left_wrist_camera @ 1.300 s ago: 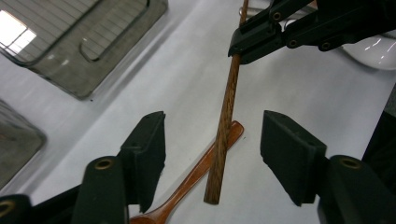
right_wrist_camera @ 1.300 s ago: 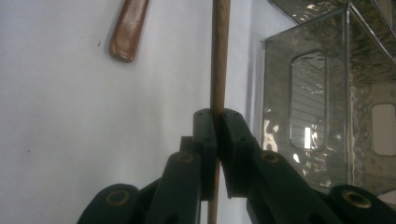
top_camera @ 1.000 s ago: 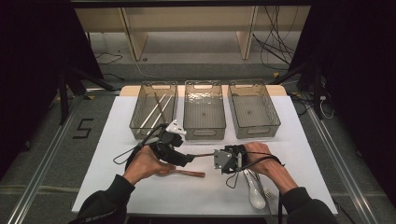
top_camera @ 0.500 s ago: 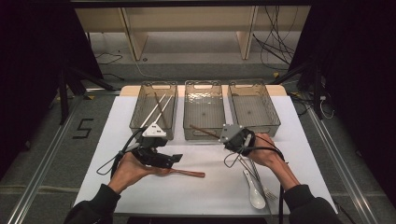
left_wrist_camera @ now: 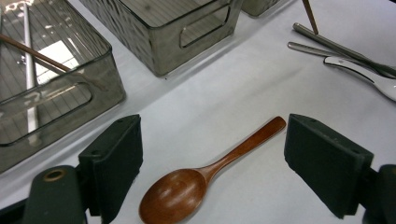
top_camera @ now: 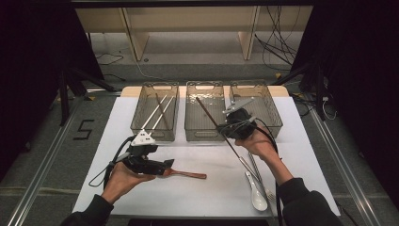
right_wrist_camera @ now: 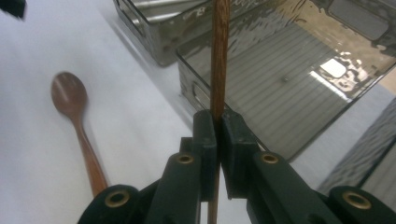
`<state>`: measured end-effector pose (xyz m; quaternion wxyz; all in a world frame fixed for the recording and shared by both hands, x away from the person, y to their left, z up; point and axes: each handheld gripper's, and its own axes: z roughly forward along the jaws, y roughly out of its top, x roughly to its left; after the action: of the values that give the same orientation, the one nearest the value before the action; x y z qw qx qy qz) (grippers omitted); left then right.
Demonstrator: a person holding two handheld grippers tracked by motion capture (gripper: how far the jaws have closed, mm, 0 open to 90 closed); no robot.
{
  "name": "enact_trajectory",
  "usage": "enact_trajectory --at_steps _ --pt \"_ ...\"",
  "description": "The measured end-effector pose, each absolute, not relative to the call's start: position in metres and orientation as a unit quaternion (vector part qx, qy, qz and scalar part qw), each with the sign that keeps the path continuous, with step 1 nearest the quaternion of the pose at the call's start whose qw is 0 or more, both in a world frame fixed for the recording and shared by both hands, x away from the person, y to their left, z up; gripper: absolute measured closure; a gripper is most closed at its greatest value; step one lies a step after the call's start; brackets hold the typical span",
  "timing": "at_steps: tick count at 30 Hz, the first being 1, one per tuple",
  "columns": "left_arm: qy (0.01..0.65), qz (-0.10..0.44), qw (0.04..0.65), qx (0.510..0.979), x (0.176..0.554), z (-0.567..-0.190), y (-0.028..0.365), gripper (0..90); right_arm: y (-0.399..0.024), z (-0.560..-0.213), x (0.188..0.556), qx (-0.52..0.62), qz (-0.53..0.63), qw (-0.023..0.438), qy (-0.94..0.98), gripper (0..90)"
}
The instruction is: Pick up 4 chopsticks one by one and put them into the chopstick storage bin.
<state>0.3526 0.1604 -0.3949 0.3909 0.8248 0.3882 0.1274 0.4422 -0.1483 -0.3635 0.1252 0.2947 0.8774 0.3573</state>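
Here, three see-through bins sit in a row at the far side of the white tabletop (top_camera: 202, 188). The left bin (top_camera: 156, 111), up past the left claw (top_camera: 165, 167), has two pale chopsticks (top_camera: 157, 113) and one brown stick lying in it. The middle bin (top_camera: 203, 111) sits between the two claws and farther back, and its floor looks bare. The right bin (top_camera: 256, 108) is right behind the right claw (top_camera: 225, 128), and I cannot tell what is inside it. The right claw is squeezed tight on a brown chopstick (top_camera: 219, 127), and the right gripper view shows the stick pinched between the two black pads (right_wrist_camera: 205, 140). The stick is tilted, with its far tip up over the middle bin and its near tip down close to the tabletop. The left claw has just been opening, and its two jaws stand wide apart and hold nothing. In the left gripper view a wooden spoon (left_wrist_camera: 205, 179) lies flat on the tabletop between those jaws, with its bowl close to the claw and its handle pointing away. The jaws do not touch it. Below the right claw, near the person's right arm, lie a white spoon (top_camera: 256, 194) and some metal cutlery (top_camera: 256, 169), side by side. Black cables trail from both claws across the tabletop.
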Motion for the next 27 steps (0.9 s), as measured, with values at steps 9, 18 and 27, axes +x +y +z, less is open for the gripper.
enact_trajectory --at_steps 9,18,27 --pt "0.393 0.11 0.386 0.827 0.355 -0.4 0.149 18.4 -0.14 -0.363 0.442 0.323 0.38 0.086 0.863 85.9" --pt "0.393 0.104 0.385 0.829 0.354 -0.401 0.148 17.8 -0.113 -0.362 0.445 0.316 0.379 0.07 0.867 85.8" --pt "0.403 0.1 0.393 0.82 0.356 -0.402 0.149 17.6 -0.081 -0.355 0.457 0.322 0.395 0.059 0.858 85.8"
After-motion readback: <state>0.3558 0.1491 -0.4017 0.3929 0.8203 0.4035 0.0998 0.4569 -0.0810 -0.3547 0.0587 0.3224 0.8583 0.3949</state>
